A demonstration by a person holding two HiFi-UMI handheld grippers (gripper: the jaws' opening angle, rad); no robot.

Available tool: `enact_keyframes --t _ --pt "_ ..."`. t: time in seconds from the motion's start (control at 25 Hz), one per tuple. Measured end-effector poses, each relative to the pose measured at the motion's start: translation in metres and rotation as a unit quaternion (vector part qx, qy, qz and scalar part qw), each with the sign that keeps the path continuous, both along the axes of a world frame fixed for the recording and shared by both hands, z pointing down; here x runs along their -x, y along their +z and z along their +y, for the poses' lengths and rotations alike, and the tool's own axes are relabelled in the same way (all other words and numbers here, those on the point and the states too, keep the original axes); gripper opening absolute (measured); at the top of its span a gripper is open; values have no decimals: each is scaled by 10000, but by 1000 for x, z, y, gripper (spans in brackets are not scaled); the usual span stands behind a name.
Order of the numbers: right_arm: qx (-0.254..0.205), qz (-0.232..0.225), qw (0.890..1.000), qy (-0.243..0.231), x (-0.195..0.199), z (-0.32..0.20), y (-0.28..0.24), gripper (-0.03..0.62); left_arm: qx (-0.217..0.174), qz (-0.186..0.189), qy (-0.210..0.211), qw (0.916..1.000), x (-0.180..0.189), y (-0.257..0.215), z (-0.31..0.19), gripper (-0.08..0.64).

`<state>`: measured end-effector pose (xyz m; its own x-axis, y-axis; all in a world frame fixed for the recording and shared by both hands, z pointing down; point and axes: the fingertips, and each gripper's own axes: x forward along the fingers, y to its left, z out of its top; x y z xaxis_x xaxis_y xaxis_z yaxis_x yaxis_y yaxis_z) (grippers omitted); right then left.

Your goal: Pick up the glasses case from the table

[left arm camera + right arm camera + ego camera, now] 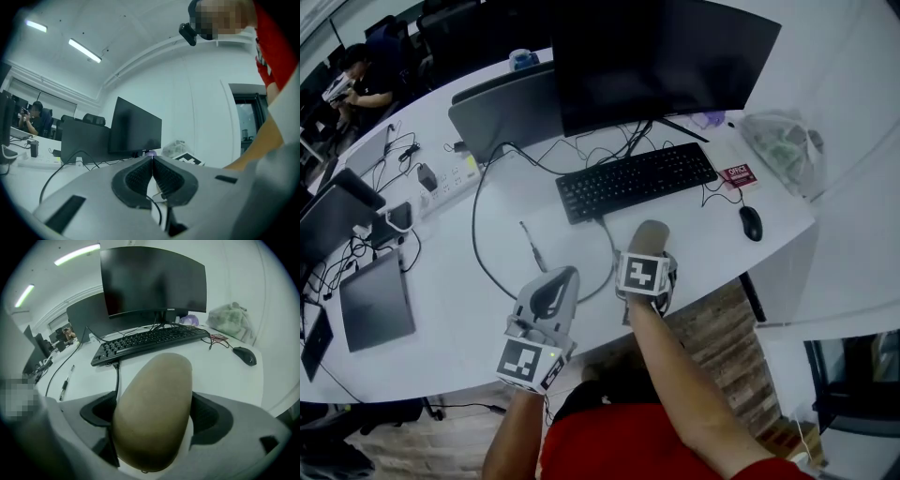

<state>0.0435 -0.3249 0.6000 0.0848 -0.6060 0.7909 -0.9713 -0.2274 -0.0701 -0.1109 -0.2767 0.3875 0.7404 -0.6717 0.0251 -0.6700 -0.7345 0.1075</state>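
two grippers over the white table [487,272] in the head view: right gripper [648,265] is down on the tan glasses case [650,234], just before the keyboard [636,180]. left gripper [152,160] view: jaws pressed together, nothing between. right gripper view: jaws spread wide - case between them.

I see the curved white bench [478,309] spread beneath and ahead of my right claw [648,255]. Its near edge runs just behind the claw. Below that edge, down to the claw's right, there is wood-patterned floor [722,328]. Far ahead and to its left, black office chairs [441,33] stand beyond the bench. Ahead of my left claw [152,159] a white wall [197,103] rises. A dark glazed doorway [246,122] is to the right, and strip lights [84,50] run high on the left.
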Motion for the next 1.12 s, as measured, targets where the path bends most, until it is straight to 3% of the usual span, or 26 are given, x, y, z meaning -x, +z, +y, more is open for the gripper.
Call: enact_keyframes --t 0.4,0.68,0.88,1.12 --pt "27 21 9988 -498 -14 6 -2 436 140 -14 -52 9999 3 9 -3 11" --pt "-629 -211 9919 -1086 -16 19 -31 431 114 -76 -109 9998 1 7 2 11" --pt "-1247 -463 9778 -1618 -7 30 -79 430 73 -115 -145 9998 -1 0 10 11" --pt "-2072 -890 9511 -2112 2 48 -152 430 -82 16 -247 9997 -3 -22 24 11"
